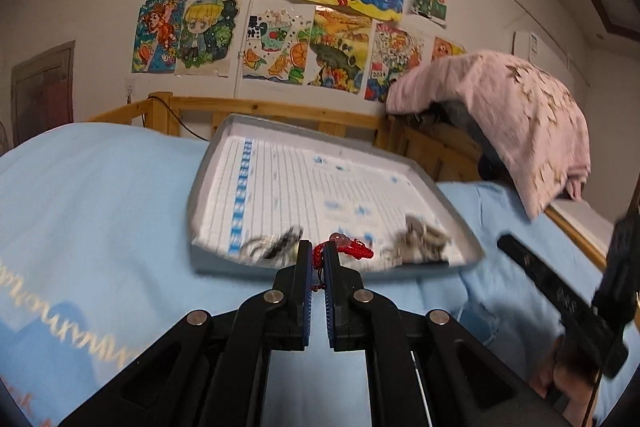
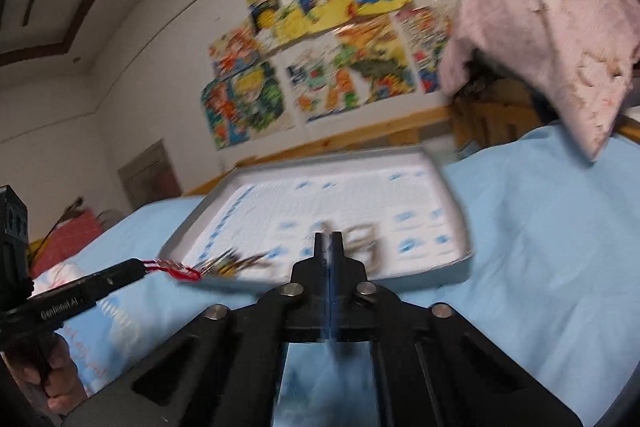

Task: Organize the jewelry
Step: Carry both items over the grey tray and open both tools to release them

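Observation:
My left gripper (image 1: pixel 318 247) is shut on a red cord bracelet (image 1: pixel 354 250) with a pink bead, held just over the near edge of a grey tray (image 1: pixel 208 163) lined with printed paper. In the tray lie a dark piece of jewelry (image 1: pixel 276 245) and a silver heap (image 1: pixel 420 239). In the right wrist view my right gripper (image 2: pixel 329 239) has its jaws pressed together above the tray (image 2: pixel 196 215), with silver jewelry (image 2: pixel 364 247) behind its tips. Blur hides whether anything thin is pinched there. The left gripper (image 2: pixel 140 265) shows with the red cord (image 2: pixel 178 271).
The tray rests on a light blue blanket (image 1: pixel 100 207) over a bed with a wooden rail (image 1: pixel 280 107). A pink cloth (image 1: pixel 500 115) hangs over something at the right. Drawings (image 1: pixel 280 7) cover the wall. A hand (image 1: pixel 560 383) grips the right tool.

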`<act>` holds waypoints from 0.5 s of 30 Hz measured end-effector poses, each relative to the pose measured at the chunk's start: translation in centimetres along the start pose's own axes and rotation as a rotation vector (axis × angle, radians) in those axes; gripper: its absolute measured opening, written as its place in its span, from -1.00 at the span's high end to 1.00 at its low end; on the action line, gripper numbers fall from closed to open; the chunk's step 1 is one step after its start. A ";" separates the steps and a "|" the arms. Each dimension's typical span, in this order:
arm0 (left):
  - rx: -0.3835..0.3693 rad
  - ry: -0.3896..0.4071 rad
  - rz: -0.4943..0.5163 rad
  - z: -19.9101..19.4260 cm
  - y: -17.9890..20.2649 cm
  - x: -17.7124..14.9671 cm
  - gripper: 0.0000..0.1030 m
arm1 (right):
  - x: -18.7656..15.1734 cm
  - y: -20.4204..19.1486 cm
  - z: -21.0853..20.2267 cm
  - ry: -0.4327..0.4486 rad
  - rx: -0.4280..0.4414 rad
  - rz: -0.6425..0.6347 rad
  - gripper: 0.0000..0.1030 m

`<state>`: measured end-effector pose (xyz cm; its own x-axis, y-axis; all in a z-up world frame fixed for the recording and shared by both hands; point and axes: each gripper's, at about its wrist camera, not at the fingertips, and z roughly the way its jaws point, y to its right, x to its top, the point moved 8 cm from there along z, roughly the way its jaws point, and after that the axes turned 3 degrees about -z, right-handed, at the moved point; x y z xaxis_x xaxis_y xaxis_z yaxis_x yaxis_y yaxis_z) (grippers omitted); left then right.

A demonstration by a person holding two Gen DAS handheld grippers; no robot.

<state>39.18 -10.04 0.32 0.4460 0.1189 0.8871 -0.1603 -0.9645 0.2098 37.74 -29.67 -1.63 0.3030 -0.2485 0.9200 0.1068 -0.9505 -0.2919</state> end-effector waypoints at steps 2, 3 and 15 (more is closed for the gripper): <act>-0.008 -0.004 -0.013 1.3 0.2 0.2 0.89 | -0.3 0.8 0.7 -0.009 0.014 0.025 0.98; -0.012 -0.010 -0.019 1.8 0.2 0.0 0.89 | -0.9 1.2 1.3 -0.034 0.026 0.048 0.98; -0.022 -0.090 -0.045 -0.4 -0.9 -4.8 0.89 | -4.6 0.8 1.1 -0.242 -0.020 0.024 0.08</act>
<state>36.83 -9.67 -3.98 0.5303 0.1396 0.8362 -0.1570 -0.9531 0.2587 37.47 -29.04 -6.39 0.5239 -0.2216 0.8225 0.0786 -0.9489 -0.3057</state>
